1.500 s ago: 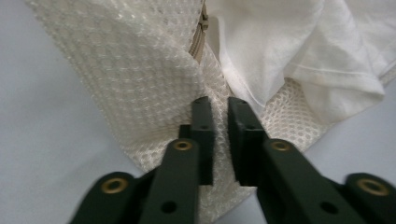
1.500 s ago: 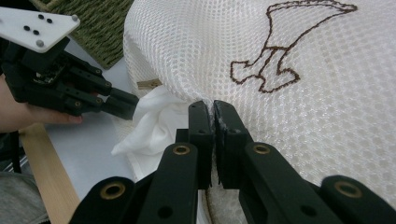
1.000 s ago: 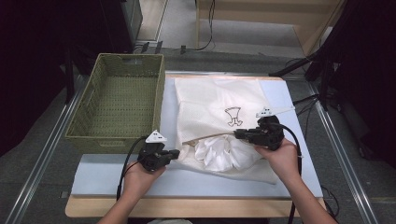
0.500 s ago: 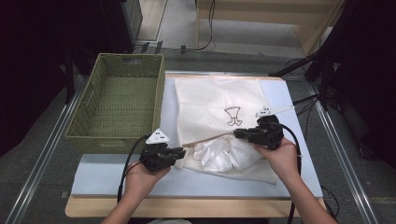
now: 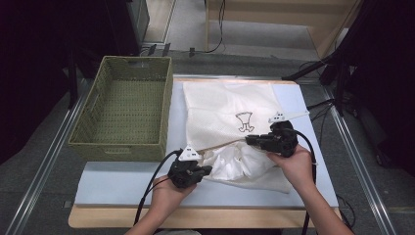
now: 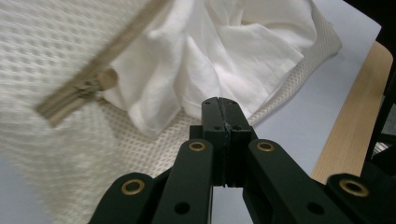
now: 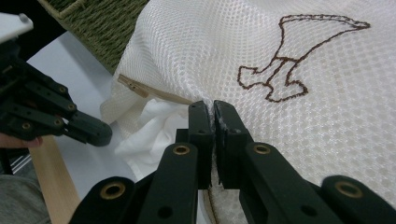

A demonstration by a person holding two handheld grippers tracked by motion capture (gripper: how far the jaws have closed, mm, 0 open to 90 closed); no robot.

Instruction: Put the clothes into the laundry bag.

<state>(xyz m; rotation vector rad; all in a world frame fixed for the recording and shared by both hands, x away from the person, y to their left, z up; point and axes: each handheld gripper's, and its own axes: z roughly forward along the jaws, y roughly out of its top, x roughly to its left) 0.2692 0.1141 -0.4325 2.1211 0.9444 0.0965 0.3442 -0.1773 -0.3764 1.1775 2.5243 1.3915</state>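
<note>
A cream mesh laundry bag with a brown stitched figure lies on the pale mat. Its zipper stands partly undone, and a crumpled white cloth bulges from the opening. My right gripper is shut on the bag's mesh edge beside the zipper and holds it slightly raised. My left gripper sits at the bag's lower left, tips by the white cloth. Its jaws have just been closing and meet, with nothing seen between them.
A green woven basket stands at the left of the table, touching the bag's left edge. The wooden table edge runs along the front. Black cables trail from both grippers toward the person.
My left gripper has moved right, up to the bag's open mouth and the white cloth. The right gripper has stayed in place on the mesh.
</note>
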